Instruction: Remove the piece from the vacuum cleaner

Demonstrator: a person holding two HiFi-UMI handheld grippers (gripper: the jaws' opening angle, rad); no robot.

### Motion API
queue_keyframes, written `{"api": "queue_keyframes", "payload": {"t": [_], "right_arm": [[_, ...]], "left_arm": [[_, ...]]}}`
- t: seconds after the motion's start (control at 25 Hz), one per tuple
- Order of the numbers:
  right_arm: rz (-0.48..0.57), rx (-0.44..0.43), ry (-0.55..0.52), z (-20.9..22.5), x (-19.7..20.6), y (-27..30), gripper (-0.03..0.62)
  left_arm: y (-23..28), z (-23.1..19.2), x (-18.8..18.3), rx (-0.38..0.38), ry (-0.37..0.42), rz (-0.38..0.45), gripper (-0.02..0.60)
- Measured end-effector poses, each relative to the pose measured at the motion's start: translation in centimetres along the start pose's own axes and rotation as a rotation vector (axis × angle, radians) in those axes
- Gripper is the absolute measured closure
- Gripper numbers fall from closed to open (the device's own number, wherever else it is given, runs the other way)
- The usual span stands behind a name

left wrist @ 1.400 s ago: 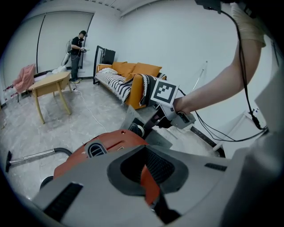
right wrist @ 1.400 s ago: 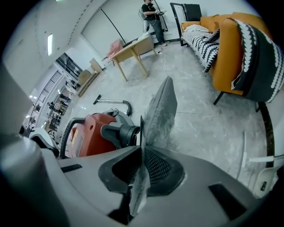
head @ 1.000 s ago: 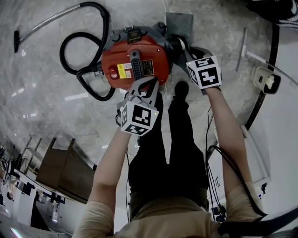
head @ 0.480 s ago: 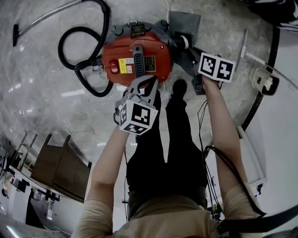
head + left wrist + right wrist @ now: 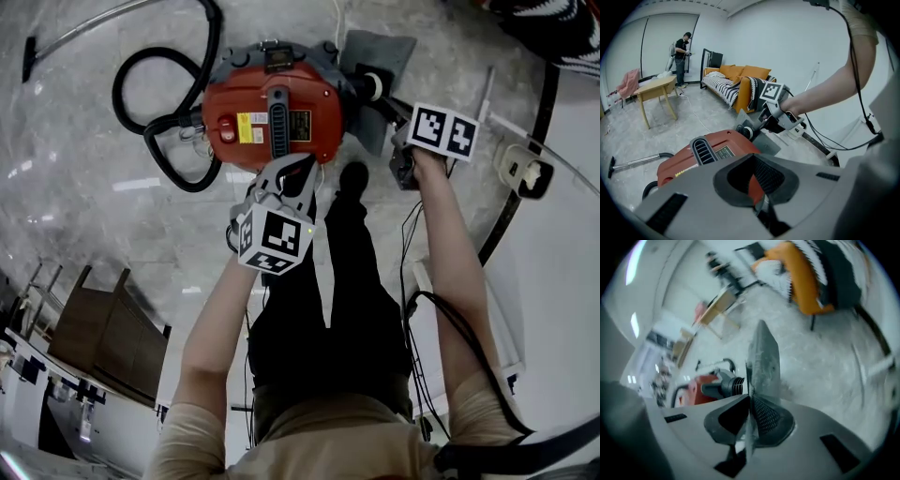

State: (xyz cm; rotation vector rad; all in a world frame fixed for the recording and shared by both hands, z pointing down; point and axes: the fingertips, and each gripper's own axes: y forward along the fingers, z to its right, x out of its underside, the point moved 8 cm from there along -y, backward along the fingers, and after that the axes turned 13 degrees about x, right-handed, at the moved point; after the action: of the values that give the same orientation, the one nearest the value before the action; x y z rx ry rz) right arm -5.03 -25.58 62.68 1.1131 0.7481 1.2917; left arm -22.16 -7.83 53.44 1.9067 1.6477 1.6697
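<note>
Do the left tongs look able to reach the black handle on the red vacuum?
Probably yes: the left tongs sit right by the red vacuum, with nothing between them and the black handle, though they're shut.

The room is being closed in by plain white walls (image 5: 797, 42). A grey marbled floor (image 5: 84, 206) is being lit from above, and bright streaks are being thrown back by it. An orange sofa (image 5: 743, 73) is being partly covered by a striped throw (image 5: 717, 86). A wooden table (image 5: 654, 89) is being shown nearby, with a person (image 5: 682, 51) standing beyond it.
</note>
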Motion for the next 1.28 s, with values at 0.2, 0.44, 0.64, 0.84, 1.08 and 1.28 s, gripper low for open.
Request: {"api": "queue_keyframes", "payload": {"t": [0.2,0.44,0.64,0.84,1.08,1.28], "right_arm": [[0.072,0.208,-0.654,-2.3,0.6,-0.1,0.562],[0.229,0.327,-1.002,-2.7,2.2,-0.2,0.56],[0.139,0.131,-0.344,-0.3,1.1,0.0,0.562],[0.029,-0.082,0.181,1.2,0.7,0.1,0.56],[-0.02,-0.18,0.299,2.1,0.5,0.3,0.557],[0.057,0.147,-0.764,-1.5,0.1,-0.4,0.563]], "left_arm": [[0.0,0.3,0.7,-0.004,-0.013,-0.005,0.577],[0.5,0.9,0.5,0.002,-0.006,-0.015,0.577],[0.5,1.2,0.6,0.006,-0.006,-0.02,0.577],[0.6,1.7,0.5,0.009,-0.01,-0.017,0.577],[0.6,2.2,0.0,0.006,-0.006,-0.012,0.577],[0.5,2.5,0.4,0.003,-0.01,-0.02,0.577]]}}
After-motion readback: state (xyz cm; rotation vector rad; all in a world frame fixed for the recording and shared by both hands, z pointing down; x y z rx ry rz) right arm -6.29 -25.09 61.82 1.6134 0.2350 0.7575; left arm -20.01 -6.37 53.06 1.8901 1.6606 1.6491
